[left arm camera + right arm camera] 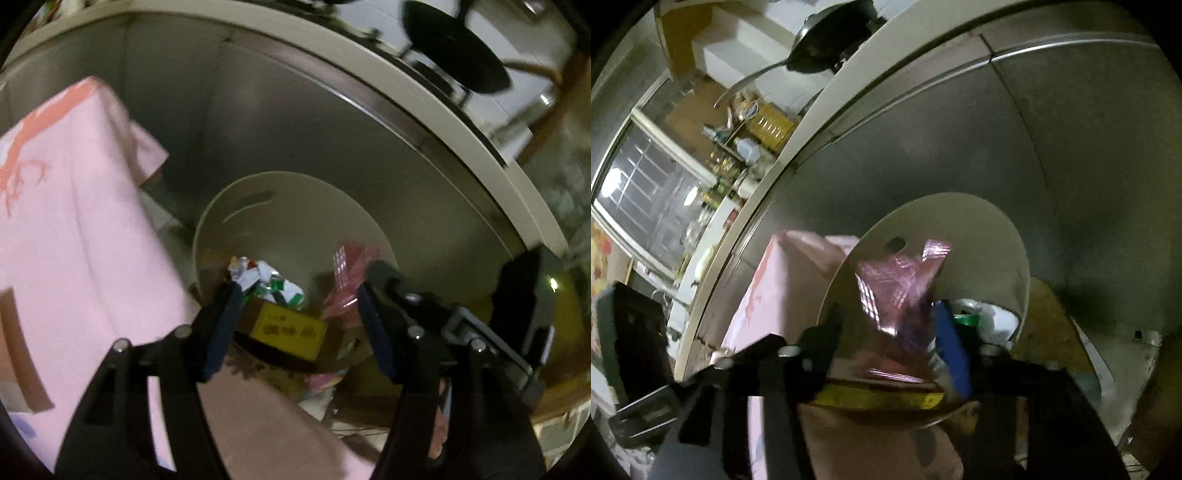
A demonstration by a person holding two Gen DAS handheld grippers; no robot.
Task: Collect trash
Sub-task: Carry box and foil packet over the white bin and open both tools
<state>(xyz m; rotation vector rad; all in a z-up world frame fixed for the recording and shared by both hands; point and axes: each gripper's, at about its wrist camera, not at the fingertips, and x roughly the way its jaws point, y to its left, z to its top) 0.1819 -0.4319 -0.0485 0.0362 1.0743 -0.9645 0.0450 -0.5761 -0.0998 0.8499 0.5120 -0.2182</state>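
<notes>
Dropping step: right tool [886,328] open, pink crinkled foil wrapper [897,284] loose between its jaws above round cream plastic bin [982,236]; left tool [295,317] open, empty. Next, withdraw clear.

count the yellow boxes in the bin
1. The yellow box lies at the near side of the bin, below the crumpled wrappers and left of the pink wrapper. Other boxes may be buried under the trash.
</notes>
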